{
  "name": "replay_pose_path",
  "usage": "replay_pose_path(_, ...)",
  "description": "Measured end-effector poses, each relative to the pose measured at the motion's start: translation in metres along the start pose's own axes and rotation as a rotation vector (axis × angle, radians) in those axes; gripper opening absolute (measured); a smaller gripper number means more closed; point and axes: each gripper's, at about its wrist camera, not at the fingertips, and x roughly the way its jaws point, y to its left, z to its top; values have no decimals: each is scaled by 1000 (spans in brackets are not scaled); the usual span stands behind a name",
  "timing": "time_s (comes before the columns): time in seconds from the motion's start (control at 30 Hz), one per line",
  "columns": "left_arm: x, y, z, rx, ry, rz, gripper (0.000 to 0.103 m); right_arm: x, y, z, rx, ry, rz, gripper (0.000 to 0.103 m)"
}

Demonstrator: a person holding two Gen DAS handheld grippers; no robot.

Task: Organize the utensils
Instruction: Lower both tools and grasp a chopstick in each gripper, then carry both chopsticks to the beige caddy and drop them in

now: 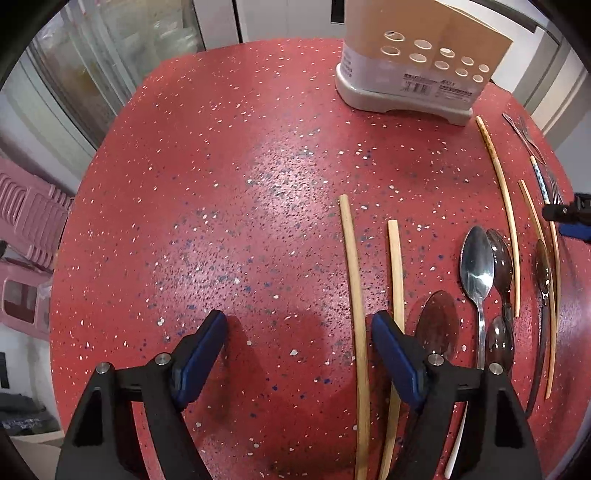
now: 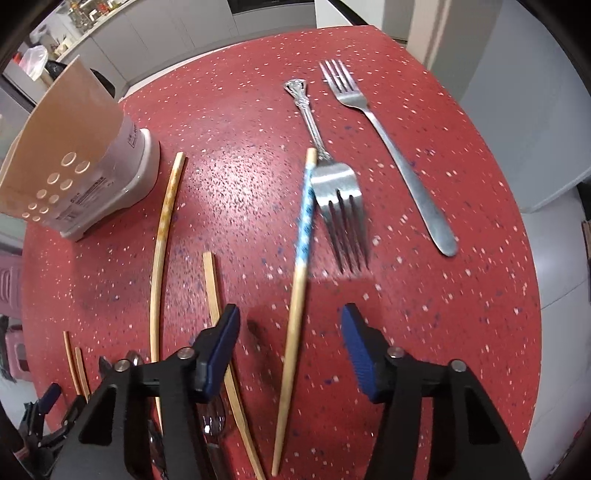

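Observation:
On the red speckled table (image 1: 221,184) stands a white and tan utensil holder (image 1: 417,62) with round holes, also in the right wrist view (image 2: 74,162). Wooden chopsticks (image 1: 352,295) and spoons (image 1: 476,269) lie to the right of my left gripper (image 1: 297,332), which is open and empty. My right gripper (image 2: 290,332) is open and empty, straddling a chopstick with a blue patterned end (image 2: 301,258). Two metal forks (image 2: 338,199) (image 2: 391,147) lie beyond it.
A long bamboo chopstick (image 2: 160,258) and a shorter one (image 2: 218,310) lie left of the right gripper. Pink stools (image 1: 26,229) stand off the table's left edge. Cabinets (image 2: 184,33) line the background. The table's right edge (image 2: 524,258) is near the forks.

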Motion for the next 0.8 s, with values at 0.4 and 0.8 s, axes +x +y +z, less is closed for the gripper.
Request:
replay_pose_path(0.4,-3,-56,21,169,36,-76,29,17,41,39,-80,50,-101,8)
replay_pose_path(0.8,-18,-25,29,65,-26,-229,27,-16,57,10,-84,-44,1,8)
